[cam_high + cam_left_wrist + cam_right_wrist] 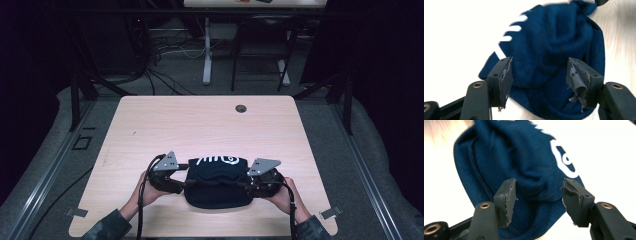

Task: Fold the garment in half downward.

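Observation:
A dark navy folded garment (218,186) with white lettering lies near the front edge of the light wooden table (200,125). My left gripper (186,182) is at its left end and my right gripper (248,184) at its right end, each held in a hand. In the left gripper view the left gripper (539,60) stands open, the navy cloth (554,37) lying between and beyond its worn pads (505,77) without being pinched. In the right gripper view the right gripper (539,181) is likewise open over the cloth (511,152), near a white printed shape (565,160).
A round cable hole (241,108) sits near the table's far edge. Beyond the table are a white desk leg (207,50), a dark chair frame (260,50) and cables on the floor. Dark metal frame rails (75,100) flank the table.

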Demonstrator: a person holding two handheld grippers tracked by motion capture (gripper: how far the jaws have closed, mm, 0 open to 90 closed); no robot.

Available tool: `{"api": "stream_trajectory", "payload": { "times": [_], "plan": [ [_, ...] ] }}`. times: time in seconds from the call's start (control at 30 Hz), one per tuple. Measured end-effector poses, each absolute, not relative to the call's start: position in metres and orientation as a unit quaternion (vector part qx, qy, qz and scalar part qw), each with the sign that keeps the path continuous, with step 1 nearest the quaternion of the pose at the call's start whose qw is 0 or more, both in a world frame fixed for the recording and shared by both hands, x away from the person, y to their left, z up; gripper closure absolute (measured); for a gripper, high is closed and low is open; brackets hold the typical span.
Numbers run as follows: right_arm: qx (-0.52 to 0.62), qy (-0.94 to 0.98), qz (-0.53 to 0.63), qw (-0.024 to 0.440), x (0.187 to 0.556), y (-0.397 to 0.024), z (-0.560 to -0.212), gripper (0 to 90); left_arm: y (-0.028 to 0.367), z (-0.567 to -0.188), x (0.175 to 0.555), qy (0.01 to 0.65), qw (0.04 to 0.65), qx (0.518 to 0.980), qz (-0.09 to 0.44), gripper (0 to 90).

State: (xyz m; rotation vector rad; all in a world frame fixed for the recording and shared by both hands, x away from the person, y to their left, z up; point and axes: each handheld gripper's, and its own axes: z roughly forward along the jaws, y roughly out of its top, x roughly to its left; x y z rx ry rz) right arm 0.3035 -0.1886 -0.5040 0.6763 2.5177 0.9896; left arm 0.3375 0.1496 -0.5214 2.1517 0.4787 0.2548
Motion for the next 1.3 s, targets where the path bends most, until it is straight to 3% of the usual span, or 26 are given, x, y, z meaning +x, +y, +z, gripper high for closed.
{"api": "stream_trajectory", "payload": {
  "times": [0.3, 0.47, 0.67, 1.3],
  "plan": [
    [0.293, 0.858, 0.376, 0.192, 0.327, -0.177, -0.507, 42.0, 0.127, -0.524, 0.358, 0.233, 0.431, 0.859, 0.149, 35.1],
    [0.291, 0.876, 0.345, 0.167, 0.342, -0.16, -0.523, 40.7, 0.104, -0.538, 0.361, 0.215, 0.403, 0.88, 0.133, 33.4],
    [0.291, 0.896, 0.3, 0.148, 0.337, -0.155, -0.545, 31.0, 0.099, -0.557, 0.352, 0.194, 0.379, 0.896, 0.126, 30.6],
    [0.326, 0.891, 0.283, 0.142, 0.327, -0.167, -0.559, 25.5, 0.107, -0.574, 0.358, 0.185, 0.364, 0.904, 0.128, 29.2]
  ]
}}
